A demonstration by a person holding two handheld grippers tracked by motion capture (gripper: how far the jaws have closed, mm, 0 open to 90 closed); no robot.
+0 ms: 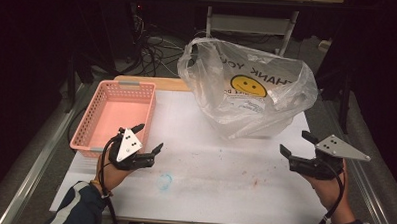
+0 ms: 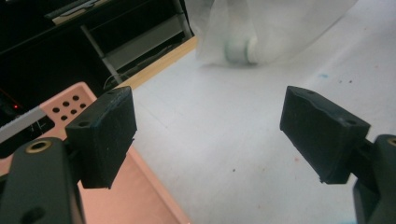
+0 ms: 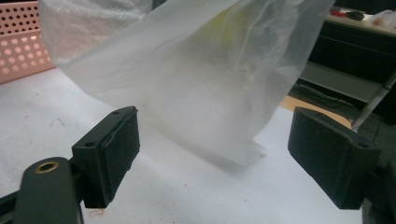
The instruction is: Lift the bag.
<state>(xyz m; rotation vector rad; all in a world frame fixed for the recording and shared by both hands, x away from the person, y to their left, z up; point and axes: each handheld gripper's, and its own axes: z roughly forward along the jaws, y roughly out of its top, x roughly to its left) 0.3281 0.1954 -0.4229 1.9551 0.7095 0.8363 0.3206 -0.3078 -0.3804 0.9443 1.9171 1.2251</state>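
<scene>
Both tools are low over the white tabletop and both stand wide open, nothing between the jaws. The left tool sits right beside the near right corner of the pink basket, its jaws aimed up the tabletop. The right tool hangs near the right edge, pointing toward the clear plastic bag.

That bag stands upright at the far middle of the tabletop, mouth open, a yellow smiley face printed on it. It is apart from both tools, closer to the right one.

Open room: a broad bare stretch of white lies between the two hands, marked by a faint blue smudge and some reddish specks. The basket hugs the left edge; the bag's far side reaches the back edge.

The left gripper view looks between its jaws at bare surface, with the basket's rim under the left jaw and a whitish, green-banded round thing inside the bag's base. The right gripper view puts the bag dead ahead between its jaws, with the basket far off at left.
</scene>
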